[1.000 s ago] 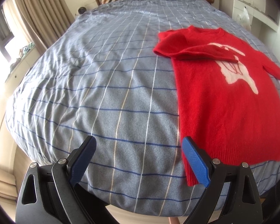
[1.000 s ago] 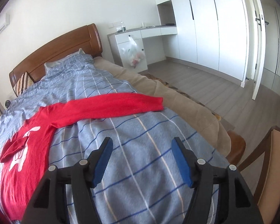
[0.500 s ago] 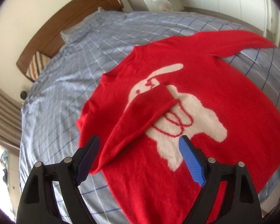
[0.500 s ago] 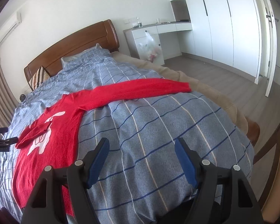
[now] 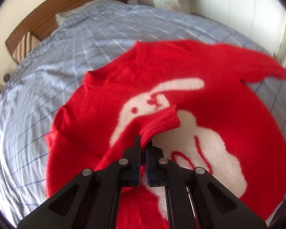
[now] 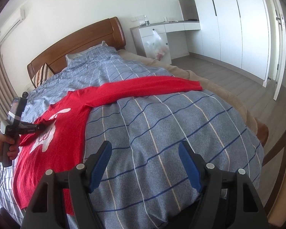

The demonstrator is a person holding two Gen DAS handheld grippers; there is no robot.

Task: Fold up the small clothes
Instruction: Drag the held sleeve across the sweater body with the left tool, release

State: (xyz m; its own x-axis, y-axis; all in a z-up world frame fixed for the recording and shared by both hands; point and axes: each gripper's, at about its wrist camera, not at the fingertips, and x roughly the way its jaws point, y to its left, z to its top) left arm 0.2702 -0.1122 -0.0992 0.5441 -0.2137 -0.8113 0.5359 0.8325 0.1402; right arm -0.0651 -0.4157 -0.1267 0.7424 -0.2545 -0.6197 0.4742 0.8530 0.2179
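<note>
While your left gripper point(image 5: 143, 147) fills the bottom centre of the left wrist view, its two fingers are pressed together on the ribbed cuff point(image 5: 160, 126) of a sleeve folded across the chest of the red sweater point(image 5: 228, 114). That cuff sits just past the fingertips, bunched where they pinch it, at the middle of the frame. Beneath it the sweater lies flat on the blue checked bedcover point(image 5: 47, 99), with a white rabbit design point(image 5: 162, 95) showing on its front.

Your right gripper point(image 6: 145, 164) stands at the bottom centre of the right wrist view with its blue-padded fingers spread wide and nothing between them. It hovers over bare bedcover, well apart from the sweater, which lies at the left of that frame. The sweater's other sleeve point(image 6: 152, 87) stretches out straight across the bed towards centre right.

Farther off, at upper right centre, a translucent plastic bag point(image 6: 158, 45) hangs on a white cabinet point(image 6: 143, 36); its contents are too blurred to name. A wooden headboard point(image 6: 82, 43) closes the bed at upper left. No writing is legible anywhere.
</note>
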